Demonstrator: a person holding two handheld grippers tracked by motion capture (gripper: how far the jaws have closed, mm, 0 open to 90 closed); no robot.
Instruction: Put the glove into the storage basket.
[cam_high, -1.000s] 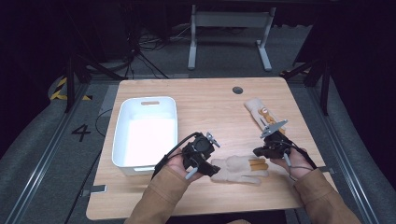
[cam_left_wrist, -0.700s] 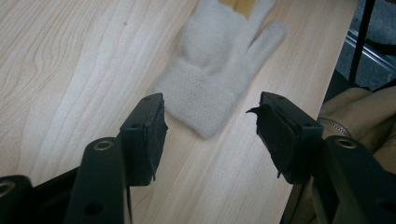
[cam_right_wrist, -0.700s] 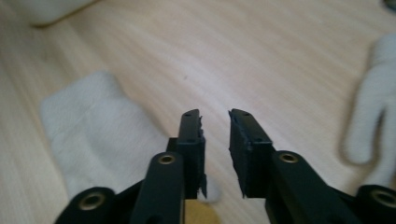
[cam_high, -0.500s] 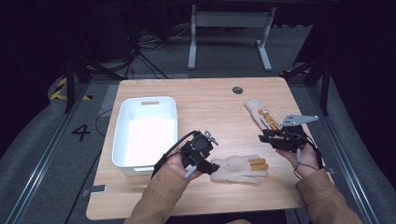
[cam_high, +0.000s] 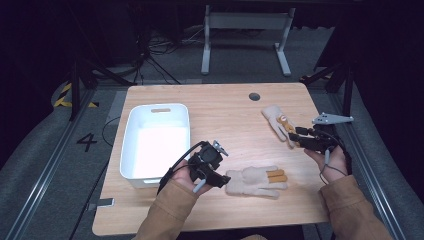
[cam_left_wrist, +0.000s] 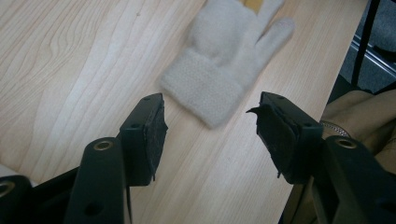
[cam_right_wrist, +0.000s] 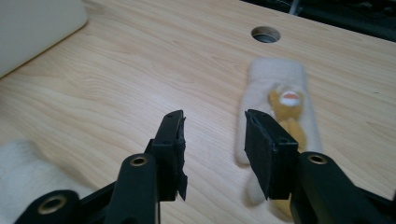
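On the table's (cam_high: 225, 107) right side, both grippers hover with jaws apart, the left gripper (cam_left_wrist: 210, 135) before the near glove's (cam_high: 256, 181) cuff, the right gripper (cam_right_wrist: 212, 149) beside the far glove (cam_right_wrist: 280, 107), where a shallow pinch could slip off.

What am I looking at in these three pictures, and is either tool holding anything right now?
A person at a wooden table holds a two-jaw hand tool in each hand. The high view looks down from above; the other two look along each tool's own black jaws. On the table are a white bin and two cream gloves. The left gripper is open, pointing at the near glove. The right gripper is open beside the far glove, which has a yellow figure on it. Nothing is held.
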